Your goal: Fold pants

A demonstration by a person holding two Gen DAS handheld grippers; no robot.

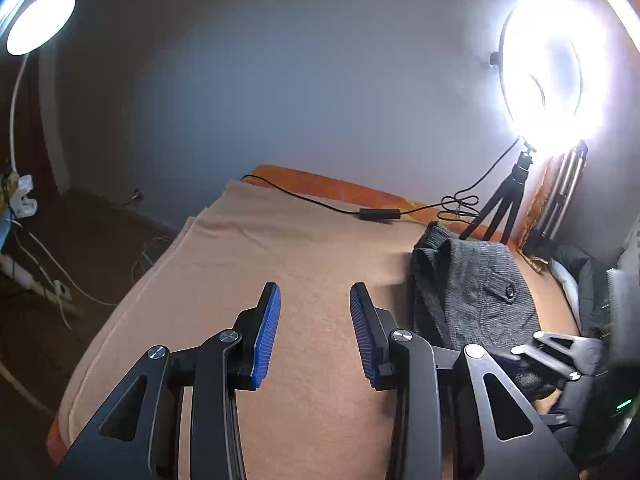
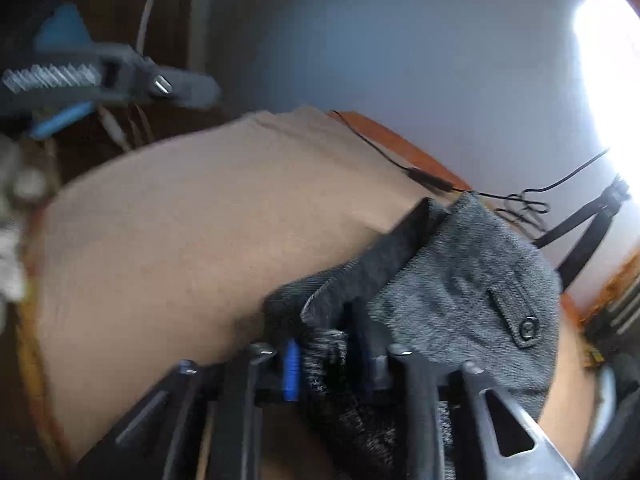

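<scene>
The grey knit pants (image 1: pixel 476 292) lie bunched on the tan blanket (image 1: pixel 280 264), at the right in the left wrist view, with a buttoned pocket flap (image 1: pixel 500 286) facing up. My left gripper (image 1: pixel 315 300) is open and empty above the bare blanket, left of the pants. My right gripper (image 2: pixel 328 354) is shut on a fold of the pants (image 2: pixel 472 280); the fabric drapes over its fingers and hides the tips. The right gripper also shows at the lower right of the left wrist view (image 1: pixel 560 356). The left gripper appears blurred at the upper left of the right wrist view (image 2: pixel 52 80).
A black cable with an inline switch (image 1: pixel 378 214) crosses the far edge of the bed. A ring light on a small tripod (image 1: pixel 512 196) stands at the back right. A round lamp (image 1: pixel 40 20) is at the left. The floor with cords (image 1: pixel 60 280) lies left of the bed.
</scene>
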